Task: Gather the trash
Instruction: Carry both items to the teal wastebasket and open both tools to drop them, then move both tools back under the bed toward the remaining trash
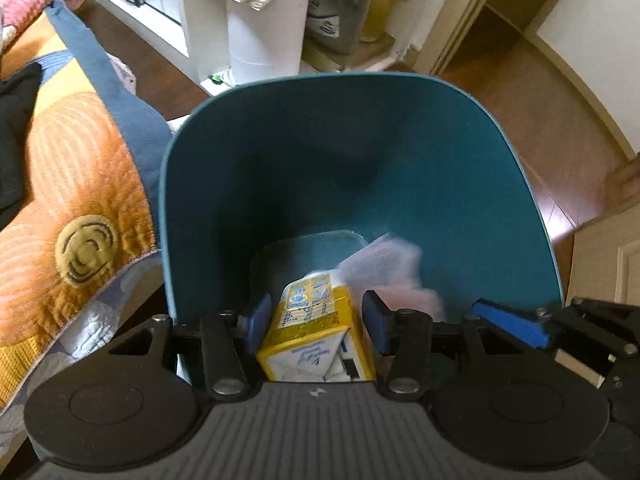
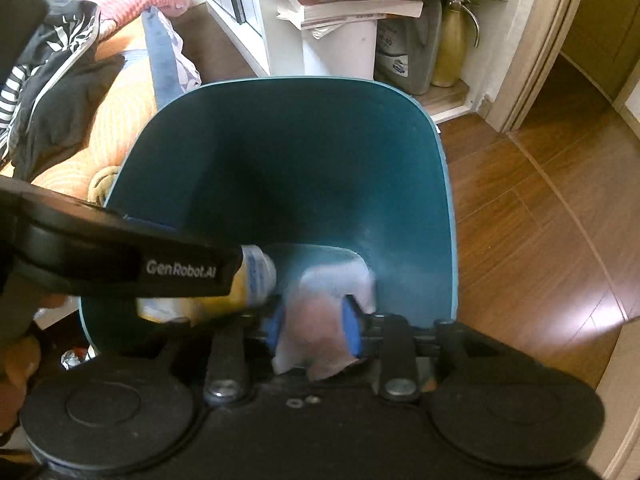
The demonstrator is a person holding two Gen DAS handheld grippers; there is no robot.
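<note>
Teal plastic bin (image 1: 360, 168) stands on the wood floor (image 2: 540, 208) just beside the bed w/ the orange quilt (image 1: 80, 168). Its mouth faces up and is wide, so both my grippers fit over it together; that is why I hold both pointing steeply down above its opening. Bin bottom looks bare apart from what hangs over it, as far as I can tell.

Left gripper (image 1: 316, 324): jaws set at mid width and clamped on the yellow drink carton (image 1: 316, 336). Blue pads (image 1: 258, 322) press the carton's two sides, carton end-on to the lens, lower end already below the rim. Held that way so it drops straight to the bottom once let go; release not yet done, in my judgement.

Right gripper (image 2: 314, 326): jaws stand at mid width w/ the white-pink crumpled wrapper (image 2: 324, 316) between them. Wrapper is blurred, so I read it as loose and falling, no longer pinched; pad contact can't be confirmed. From the left wrist view the same wrapper shows just right of the carton, inside the bin walls.

Risk: light wrapper may cling to a pad; carton may snag the near rim if freed too far back.
</note>
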